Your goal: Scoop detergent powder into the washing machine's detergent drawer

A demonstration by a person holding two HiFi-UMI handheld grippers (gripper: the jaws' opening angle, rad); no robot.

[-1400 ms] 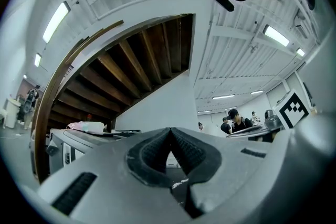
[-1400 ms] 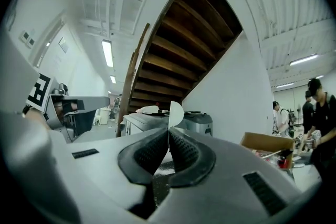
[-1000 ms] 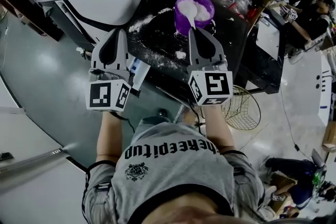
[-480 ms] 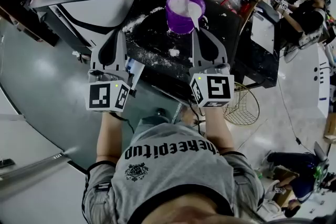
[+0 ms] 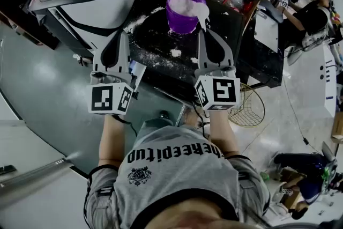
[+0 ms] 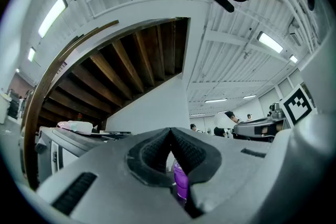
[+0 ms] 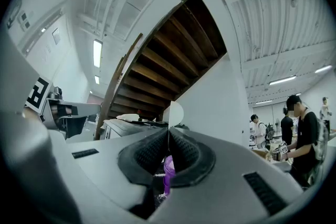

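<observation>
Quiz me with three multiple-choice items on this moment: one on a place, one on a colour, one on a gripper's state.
1. Where does the tub of powder stand?
A. on the black table, just ahead of the right gripper
B. hanging from a hook
C. on a shelf overhead

2. What colour is the tub's wall?
A. green
B. purple
C. red

3. What is the right gripper's state?
A. wide open and empty
B. shut on the white scoop
C. shut on a cloth

Answers:
1 A: the head view shows the tub resting on the powder-dusted table past that gripper's tips.
2 B: its wall shows purple in the head view.
3 B: in the right gripper view the jaws meet on the scoop's thin handle, and its bowl rises above them.
</observation>
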